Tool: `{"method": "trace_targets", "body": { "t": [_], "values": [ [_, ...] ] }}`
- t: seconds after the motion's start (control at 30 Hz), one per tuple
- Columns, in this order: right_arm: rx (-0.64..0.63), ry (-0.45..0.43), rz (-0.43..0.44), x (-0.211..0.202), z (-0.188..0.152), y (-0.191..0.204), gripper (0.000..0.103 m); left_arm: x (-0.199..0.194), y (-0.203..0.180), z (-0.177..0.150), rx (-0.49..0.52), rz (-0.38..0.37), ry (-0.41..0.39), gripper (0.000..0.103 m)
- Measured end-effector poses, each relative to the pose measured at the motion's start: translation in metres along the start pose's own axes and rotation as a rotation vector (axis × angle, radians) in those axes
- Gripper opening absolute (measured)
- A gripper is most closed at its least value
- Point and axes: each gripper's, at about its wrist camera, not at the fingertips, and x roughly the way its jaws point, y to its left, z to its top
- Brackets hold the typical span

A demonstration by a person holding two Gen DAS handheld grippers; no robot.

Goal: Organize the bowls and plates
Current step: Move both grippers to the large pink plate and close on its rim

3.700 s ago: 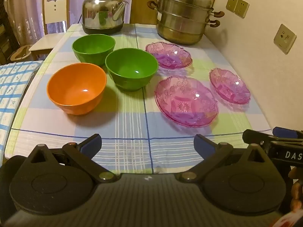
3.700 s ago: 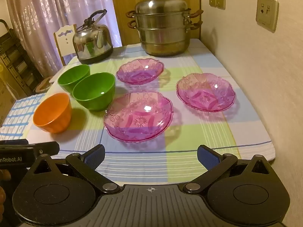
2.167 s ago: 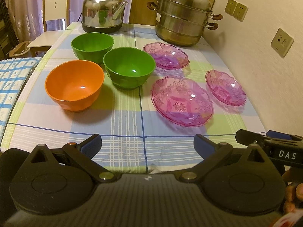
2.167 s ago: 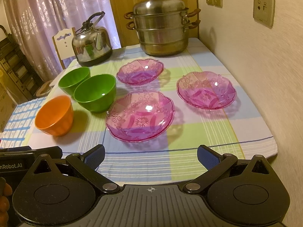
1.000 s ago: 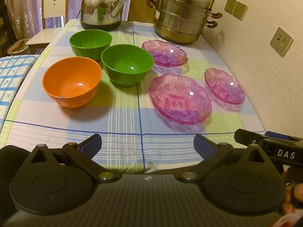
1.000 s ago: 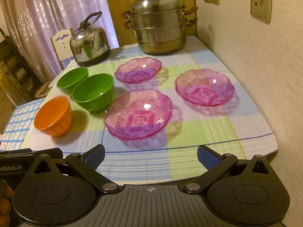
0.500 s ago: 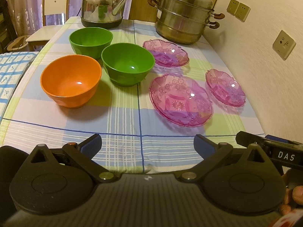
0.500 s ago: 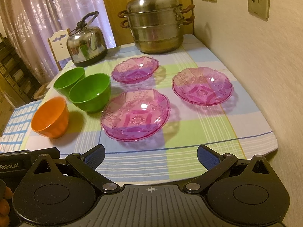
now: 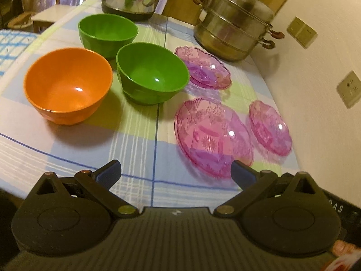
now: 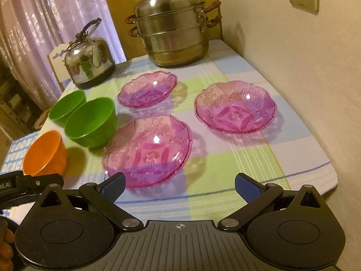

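Both claws wide, empty: left gripper [image 9: 174, 171], right gripper [image 10: 179, 184] aimed 12 o'clock; bowls [image 9: 152, 81], plates [image 10: 146, 149] unstacked.

Left wrist view: taken from just past the near edge of the checked tablecloth [image 9: 135, 135], looking forward and down along the open left gripper [image 9: 175, 172], tilted; the orange plastic bowl [image 9: 67, 85] lies nearest at left. Right wrist view: taken from the same near edge but further toward the wall, facing the far end past the open right gripper [image 10: 179, 185]; the large pink glass plate [image 10: 147, 149] lies close ahead. Both views share the three bowls, three pink plates, the steel kettle [image 10: 89, 62] and the stacked steel steamer pot [image 10: 172, 26]. Each view catches the other gripper at its lower corner.
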Motion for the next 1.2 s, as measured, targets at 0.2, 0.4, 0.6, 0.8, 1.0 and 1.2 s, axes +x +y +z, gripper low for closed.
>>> {"method": "trace_targets", "body": {
  "t": [0.2, 0.4, 0.6, 0.8, 1.0, 1.2],
  "values": [
    [0.054, -0.002, 0.005, 0.027, 0.011, -0.012, 0.102, 0.032, 0.001, 0.013, -0.053, -0.028, -0.017, 0.102],
    [0.079, 0.013, 0.027, 0.057, 0.021, -0.02, 0.084, 0.067, -0.004, 0.02, -0.01, 0.001, 0.005, 0.094],
    [0.081, 0.032, 0.018, 0.084, 0.026, -0.023, 0.072, 0.095, -0.005, 0.023, 0.032, 0.013, 0.017, 0.078],
    [0.084, 0.044, 0.007, 0.101, 0.028, -0.026, 0.062, 0.111, -0.005, 0.028, 0.043, 0.005, 0.015, 0.054],
    [0.082, 0.061, 0.003, 0.114, 0.028, -0.027, 0.055, 0.121, -0.004, 0.031, 0.052, 0.005, 0.023, 0.035],
    [0.083, 0.078, 0.009, 0.123, 0.028, -0.028, 0.035, 0.124, -0.005, 0.03, 0.068, 0.004, 0.024, 0.024]
  ]
}}
